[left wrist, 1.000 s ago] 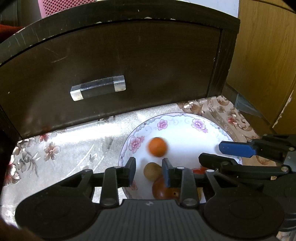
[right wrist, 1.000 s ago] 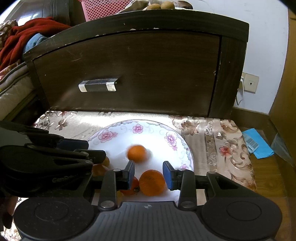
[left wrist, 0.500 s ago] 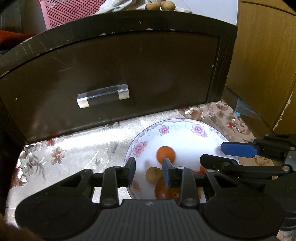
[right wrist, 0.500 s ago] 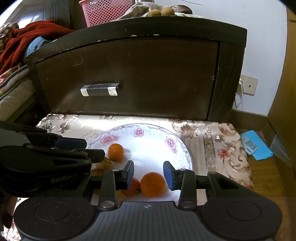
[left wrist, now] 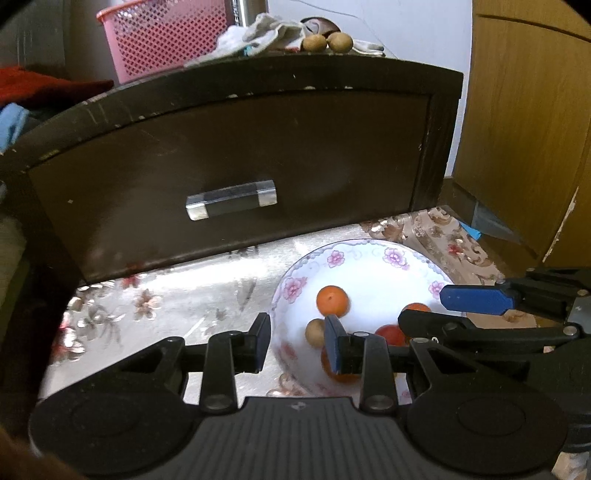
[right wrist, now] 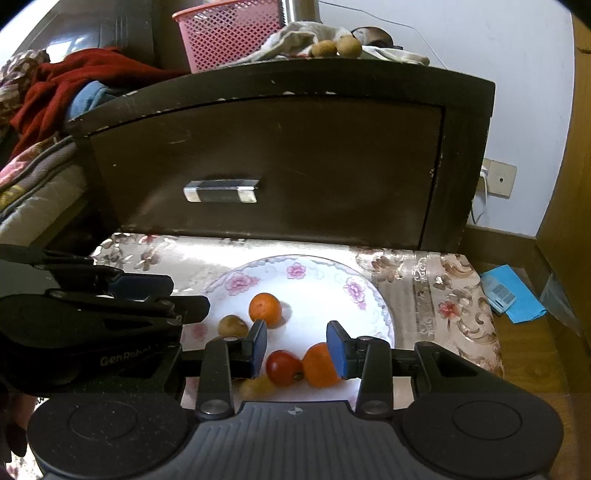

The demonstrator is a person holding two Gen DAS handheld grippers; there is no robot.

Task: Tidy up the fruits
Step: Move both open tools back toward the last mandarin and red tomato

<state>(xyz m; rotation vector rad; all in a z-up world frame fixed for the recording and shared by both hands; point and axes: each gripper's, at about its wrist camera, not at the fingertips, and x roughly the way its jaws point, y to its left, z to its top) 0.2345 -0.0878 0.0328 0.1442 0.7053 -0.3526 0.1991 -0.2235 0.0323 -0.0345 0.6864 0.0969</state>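
Although both pairs of tongs are seen with their pads spread a little apart, nothing is pinched by either: the left tongs (left wrist: 297, 343) are held empty over the near-left rim of the plate, and the right tongs (right wrist: 297, 349) are held empty above the near fruits, which are seen through the gap but not touched. Just beyond the right pads, a red tomato (right wrist: 283, 368) and a larger orange (right wrist: 319, 365) are found side by side, seemingly touching, with a blurred yellowish fruit (right wrist: 255, 386) beside them that cannot be identified. Further in, a small orange (right wrist: 265, 309) and a brown kiwi-like fruit (right wrist: 232, 325) are set near each other, all within the flowered plate (right wrist: 354, 291) on the cloth-covered desk (right wrist: 424, 280). The fruits are judged to be light, round and prone to rolling on the smooth glaze. The tomato is expected to be soft and thin-skinned, so only gentle pressure should be applied; the oranges are thought firmer and slightly grippy. Each fruit is best taken across its widest part, with the pads level on opposite sides. Two more brown fruits (right wrist: 336, 46) are seen on top of the dark cabinet (right wrist: 295, 147) behind, next to a pink basket (right wrist: 229, 33).
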